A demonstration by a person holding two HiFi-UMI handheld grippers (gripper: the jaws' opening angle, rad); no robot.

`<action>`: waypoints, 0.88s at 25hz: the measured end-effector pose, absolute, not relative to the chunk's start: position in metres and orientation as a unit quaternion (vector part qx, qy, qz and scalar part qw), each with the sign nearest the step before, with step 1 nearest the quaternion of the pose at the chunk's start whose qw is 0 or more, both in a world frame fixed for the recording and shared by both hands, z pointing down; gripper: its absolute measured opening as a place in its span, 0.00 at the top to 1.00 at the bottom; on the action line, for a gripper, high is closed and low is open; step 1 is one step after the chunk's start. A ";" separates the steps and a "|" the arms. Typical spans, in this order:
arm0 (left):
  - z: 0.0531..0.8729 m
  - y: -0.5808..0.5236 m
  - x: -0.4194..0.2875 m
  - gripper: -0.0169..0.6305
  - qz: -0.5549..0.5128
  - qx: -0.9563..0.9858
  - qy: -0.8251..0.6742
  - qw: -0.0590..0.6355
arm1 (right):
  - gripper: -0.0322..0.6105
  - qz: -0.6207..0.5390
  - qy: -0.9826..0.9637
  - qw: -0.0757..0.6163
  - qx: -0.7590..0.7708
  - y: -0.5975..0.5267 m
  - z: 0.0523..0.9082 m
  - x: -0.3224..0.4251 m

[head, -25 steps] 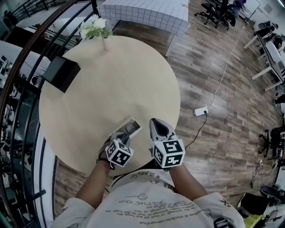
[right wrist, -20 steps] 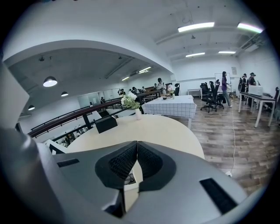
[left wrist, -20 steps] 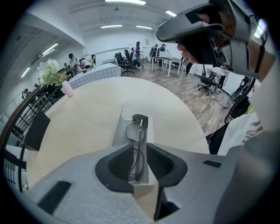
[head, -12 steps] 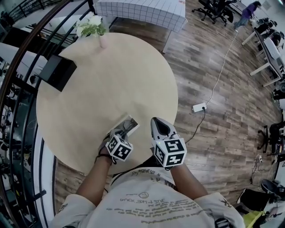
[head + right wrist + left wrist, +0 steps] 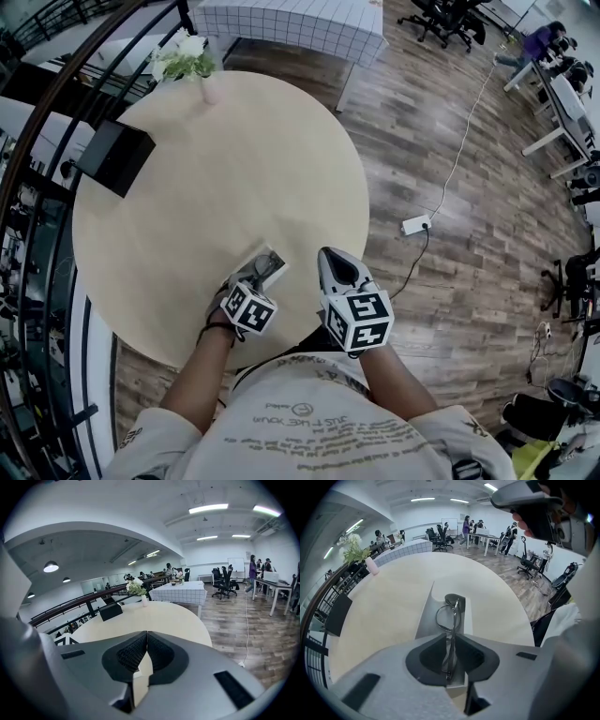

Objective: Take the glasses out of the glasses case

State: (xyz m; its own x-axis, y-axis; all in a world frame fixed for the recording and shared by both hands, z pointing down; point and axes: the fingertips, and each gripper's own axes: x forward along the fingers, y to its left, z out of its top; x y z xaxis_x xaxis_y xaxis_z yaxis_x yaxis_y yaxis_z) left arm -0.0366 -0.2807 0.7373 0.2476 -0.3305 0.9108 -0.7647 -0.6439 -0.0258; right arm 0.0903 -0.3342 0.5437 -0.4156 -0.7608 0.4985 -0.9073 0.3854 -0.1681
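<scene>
An open pale grey glasses case (image 5: pixel 425 616) lies near the round table's front edge (image 5: pixel 265 260). Thin metal-framed glasses (image 5: pixel 446 615) rest folded in it, one end reaching back between my left gripper's jaws. The left gripper (image 5: pixel 449 663) is shut on the glasses, right over the case's near end (image 5: pixel 253 279). My right gripper (image 5: pixel 331 256) hovers just right of the case, at the table's edge. It is shut with nothing in it, its black pads (image 5: pixel 133 654) meeting at the tips (image 5: pixel 146 641).
The beige round table (image 5: pixel 225 178) carries a black box (image 5: pixel 112 155) at the left and a pink vase of white flowers (image 5: pixel 208 84) at the far side. A dark railing curves along the left. A power strip (image 5: pixel 413 225) lies on the wooden floor to the right.
The head view has drifted slightly. My left gripper stays at the case's near end and the right gripper holds its place beside it.
</scene>
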 end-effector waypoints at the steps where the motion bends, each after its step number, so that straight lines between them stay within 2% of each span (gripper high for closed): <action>1: 0.738 -0.282 -0.037 0.87 0.498 0.758 -0.361 0.217 | 0.93 0.212 -0.815 0.173 0.512 -0.335 0.543 0.091; 22: 0.747 -0.286 -0.031 0.93 0.505 0.756 -0.353 0.220 | 0.93 0.208 -0.813 0.166 0.518 -0.341 0.540 0.108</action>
State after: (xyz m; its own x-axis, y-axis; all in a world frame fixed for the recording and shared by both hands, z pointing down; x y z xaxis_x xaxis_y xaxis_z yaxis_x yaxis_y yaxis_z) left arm -0.0309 -0.2864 0.7473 0.2402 -0.3122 0.9191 -0.7559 -0.6542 -0.0246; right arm 0.1081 -0.3415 0.5397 -0.4087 -0.7729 0.4854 -0.9110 0.3779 -0.1653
